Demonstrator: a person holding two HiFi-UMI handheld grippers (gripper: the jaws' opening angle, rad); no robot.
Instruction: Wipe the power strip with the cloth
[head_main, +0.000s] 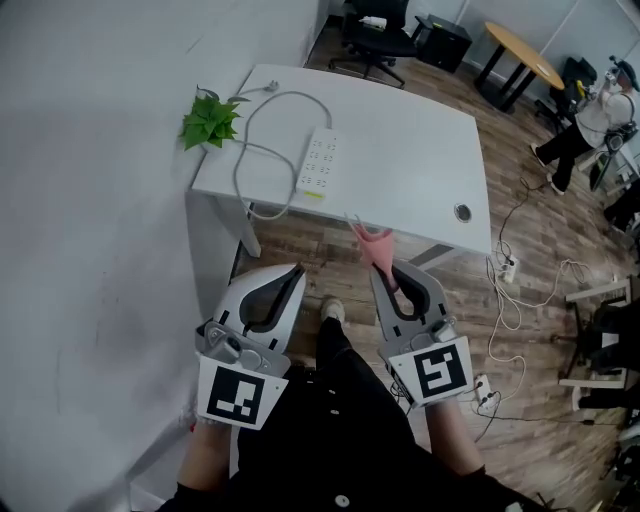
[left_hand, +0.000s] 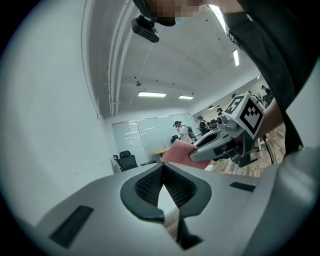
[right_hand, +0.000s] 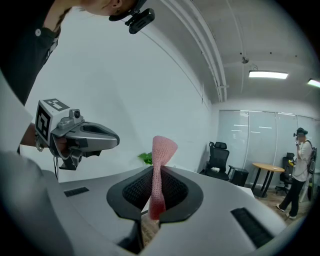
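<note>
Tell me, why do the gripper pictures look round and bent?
Left gripper view: fisheye lens, black corners, ceiling lights glaring. Right gripper view: same bulge, pink cloth sharp in its jaws. Head view: milder bending, even light, bright white desk.

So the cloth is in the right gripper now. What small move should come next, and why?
Probably carry the right gripper forward and down toward the power strip. Its jaws are shut on the pink cloth, but the cloth appears to hang near the front edge of the white desk, well apart from the strip lying there.
</note>
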